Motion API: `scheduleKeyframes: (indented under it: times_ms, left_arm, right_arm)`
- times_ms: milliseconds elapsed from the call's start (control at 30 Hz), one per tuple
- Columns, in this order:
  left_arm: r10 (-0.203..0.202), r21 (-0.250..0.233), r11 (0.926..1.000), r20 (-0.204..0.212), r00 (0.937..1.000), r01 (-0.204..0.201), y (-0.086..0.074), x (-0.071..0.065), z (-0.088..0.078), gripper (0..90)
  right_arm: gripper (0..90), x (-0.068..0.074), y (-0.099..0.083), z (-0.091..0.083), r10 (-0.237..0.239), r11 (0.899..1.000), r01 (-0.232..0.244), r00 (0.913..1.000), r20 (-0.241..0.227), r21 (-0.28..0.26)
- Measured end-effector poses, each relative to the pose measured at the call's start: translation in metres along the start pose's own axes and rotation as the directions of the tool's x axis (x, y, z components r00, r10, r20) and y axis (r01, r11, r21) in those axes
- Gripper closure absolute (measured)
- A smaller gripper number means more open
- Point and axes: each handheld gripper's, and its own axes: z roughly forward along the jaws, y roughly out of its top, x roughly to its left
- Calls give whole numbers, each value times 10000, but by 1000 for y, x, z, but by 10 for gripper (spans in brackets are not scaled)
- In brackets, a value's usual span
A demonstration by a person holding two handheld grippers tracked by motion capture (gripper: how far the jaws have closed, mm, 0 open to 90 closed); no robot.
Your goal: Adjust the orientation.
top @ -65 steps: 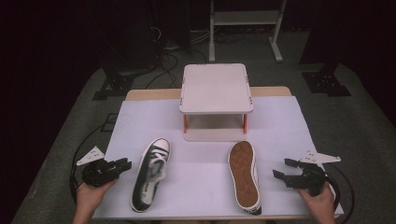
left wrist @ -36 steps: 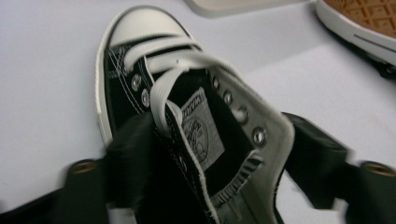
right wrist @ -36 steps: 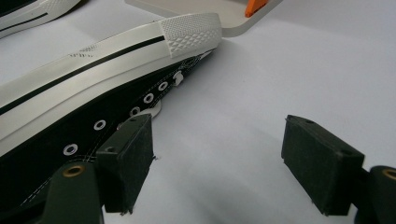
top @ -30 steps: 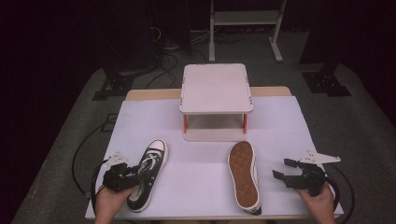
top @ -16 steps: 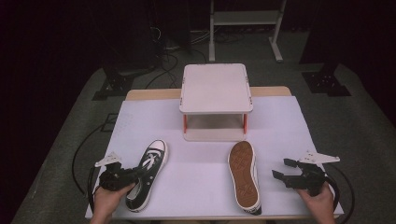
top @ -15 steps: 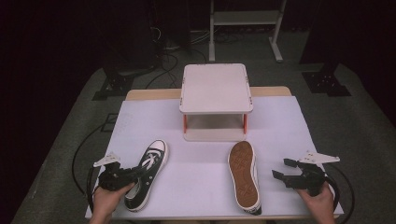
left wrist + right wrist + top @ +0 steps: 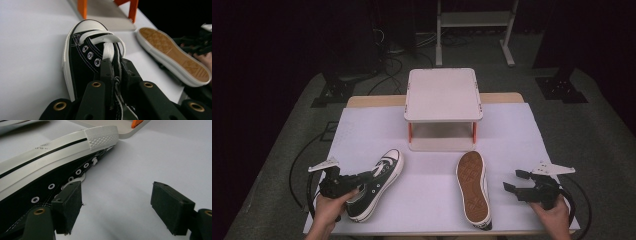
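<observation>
The left gripper [image 7: 115, 75], jaws just closed, is pinched on the collar of the upright shoe [image 7: 374, 182] near the table's [image 7: 432, 165] front-left corner; its long axis runs ahead toward the stand [image 7: 443, 95]. The right gripper [image 7: 518, 181] is held spread beside the overturned shoe [image 7: 473, 186].

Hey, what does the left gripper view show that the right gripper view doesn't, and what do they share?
Left gripper view alone: the left gripper, jaws just closed on the collar of the upright black sneaker, its white laces and toe cap; beyond it, the brown sole of the overturned sneaker and the other hand's gripper.

Right gripper view alone: the right gripper, jaws open with bare table between them, and the overturned sneaker's black canvas side with eyelets.

Both: the overturned sneaker, the white table cover, and the small shelf with orange legs.
</observation>
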Motion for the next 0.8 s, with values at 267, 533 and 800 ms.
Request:
scheduleKeyframes:
  times_ms: [267,533,800]
  left_arm:
    - [303,-734,9969,361,9989,-276,24,-17,-11,814]
    - [112,-1990,9800,750,9971,40,47,-22,-21,815]
    - [413,-2727,9619,702,9967,-207,80,-35,-29,815]
  right_arm:
    - [245,-1,0,0,-11,10000,11,10000,15,46]
    - [245,-1,0,-1,-8,10000,8,10000,43,-8]
    - [245,-1,0,0,-2,10000,1,10000,51,18]
